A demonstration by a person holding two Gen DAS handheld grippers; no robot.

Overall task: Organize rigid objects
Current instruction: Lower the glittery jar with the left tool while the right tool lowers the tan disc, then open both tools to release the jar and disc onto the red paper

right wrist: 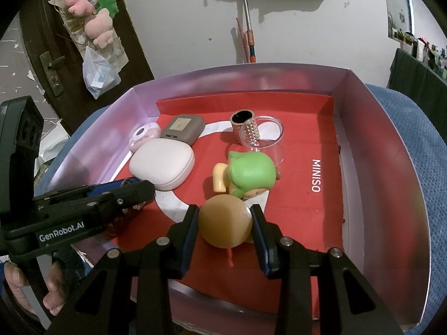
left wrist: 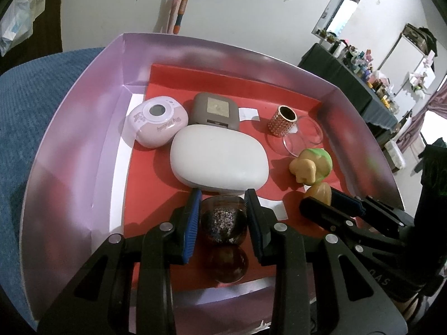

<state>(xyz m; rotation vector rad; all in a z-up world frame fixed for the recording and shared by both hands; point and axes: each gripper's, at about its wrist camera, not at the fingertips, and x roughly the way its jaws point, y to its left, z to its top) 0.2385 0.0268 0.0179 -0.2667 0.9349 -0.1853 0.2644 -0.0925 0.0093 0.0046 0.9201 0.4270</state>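
Gripping a dark glass jar with glittery contents [left wrist: 223, 220] in the left claw [left wrist: 223, 217], pads pressing its sides, low over the red liner of the lilac cardboard box [left wrist: 83, 145]. Pinching a tan rounded figurine piece [right wrist: 225, 220] in the right claw [right wrist: 225, 223], jaws closed on its flanks, just in front of the green-capped toy figure [right wrist: 248, 176]. Keeping both grips square and level seems wise. Lying close ahead: white pebble-shaped case [left wrist: 219, 162]; freer red floor near the right wall.
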